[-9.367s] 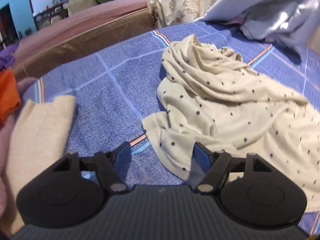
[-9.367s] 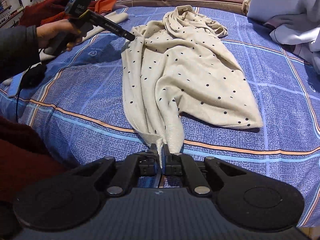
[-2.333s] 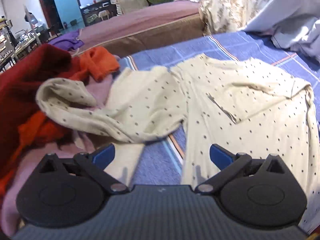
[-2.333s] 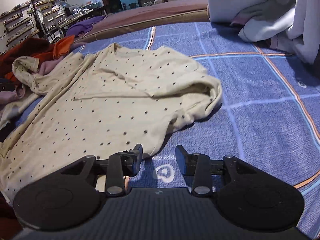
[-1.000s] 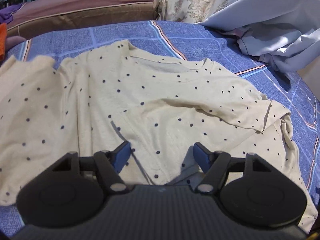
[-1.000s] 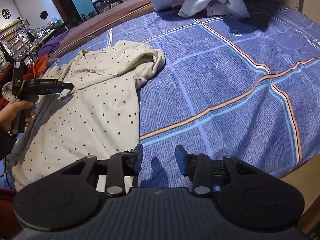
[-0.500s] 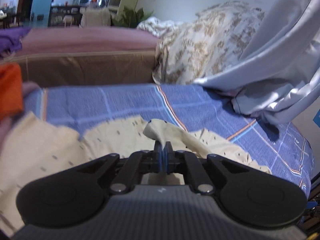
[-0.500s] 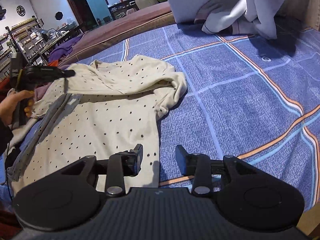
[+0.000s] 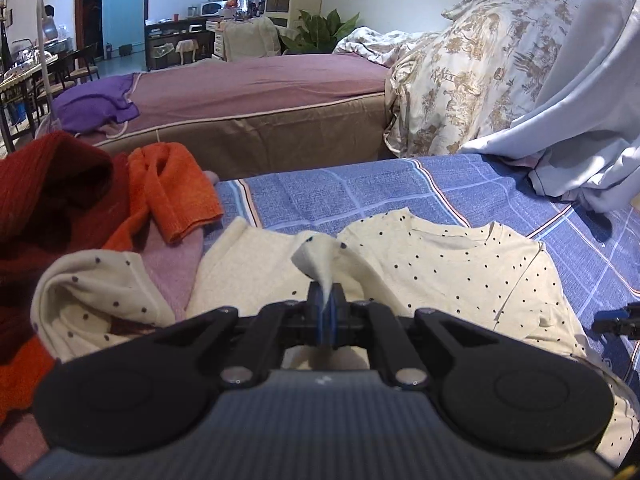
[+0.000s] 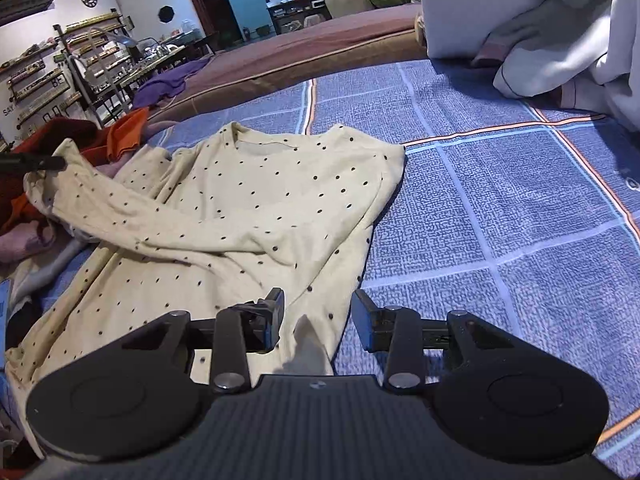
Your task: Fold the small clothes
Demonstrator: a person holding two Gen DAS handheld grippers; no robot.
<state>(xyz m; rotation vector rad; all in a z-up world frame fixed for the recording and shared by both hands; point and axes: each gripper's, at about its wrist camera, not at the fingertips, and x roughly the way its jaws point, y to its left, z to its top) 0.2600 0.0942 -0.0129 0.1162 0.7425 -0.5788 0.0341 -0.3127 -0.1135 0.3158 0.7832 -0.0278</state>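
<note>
A cream polka-dot shirt (image 9: 460,264) lies spread on the blue checked bedspread (image 9: 360,196), neck toward the far side. My left gripper (image 9: 326,312) is shut on a pinch of its sleeve fabric and holds that fold raised off the bed. In the right wrist view the shirt (image 10: 260,200) fills the left half, with the left gripper (image 10: 58,163) holding the sleeve up at the far left. My right gripper (image 10: 318,320) hovers open over the shirt's near right edge, cloth below its jaws but nothing pinched. Its tip (image 9: 616,322) shows at the right edge of the left wrist view.
A heap of red and orange clothes (image 9: 172,192) sits to the shirt's left, with a second dotted cream garment (image 9: 92,292) on it. Pale bedding (image 10: 540,52) is piled at the bedspread's far right. A purple-covered bed (image 9: 260,80) stands beyond. The bedspread's edge (image 10: 616,432) drops off near right.
The left gripper closed on the shirt's fabric and rose with it, pulling the sleeve up and leftward. The right gripper, still open, swung from the bare bedspread to over the shirt's right edge.
</note>
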